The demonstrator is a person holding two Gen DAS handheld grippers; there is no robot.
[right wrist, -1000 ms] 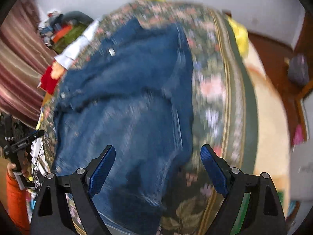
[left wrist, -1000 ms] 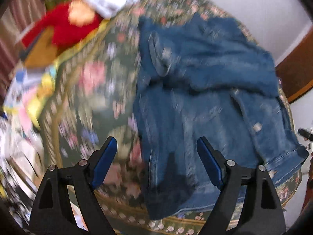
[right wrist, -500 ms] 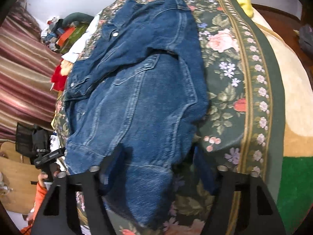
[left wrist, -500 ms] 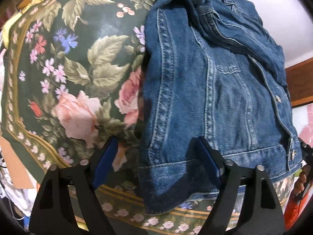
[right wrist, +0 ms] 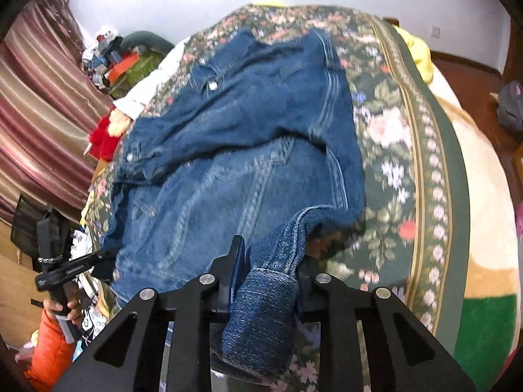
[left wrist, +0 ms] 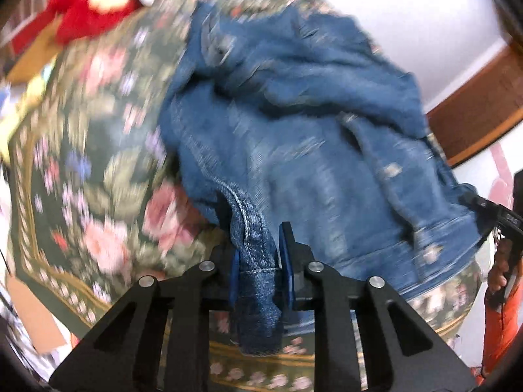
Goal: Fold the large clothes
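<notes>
1. Denim first: the dark blue denim jacket (right wrist: 248, 150) lies spread over the green floral bedspread (right wrist: 392, 137), filling the centre of my right wrist view and the centre-right of my left wrist view, where it is badly blurred.

2. My left gripper (left wrist: 258, 268) sits at the bottom centre of its frame. Its jaws have just been closing, and the blue pads now pinch a stitched hem corner of the jacket, with a tail of denim hanging below them.

3. My right gripper (right wrist: 268, 277) is at the bottom centre of its own frame. Its jaws have also just been closing, and they clamp a bunched roll of denim at the jacket's other near corner; the far pad is hidden behind the cloth.

4. I judge I hold both near corners so the lower edge can be carried as one straight line, letting the fold land square rather than twisted.

5. Outward from the jacket, a red plush toy (left wrist: 88, 9) lies at the upper left of the left view, and striped maroon curtains (right wrist: 42, 104) fill the left side of the right view.

6. The person's orange sleeve (right wrist: 49, 343) shows at the lower left of the right view, below the hand on the other gripper's handle.

7. Heavy denim may slip from such small bites, I think.
</notes>
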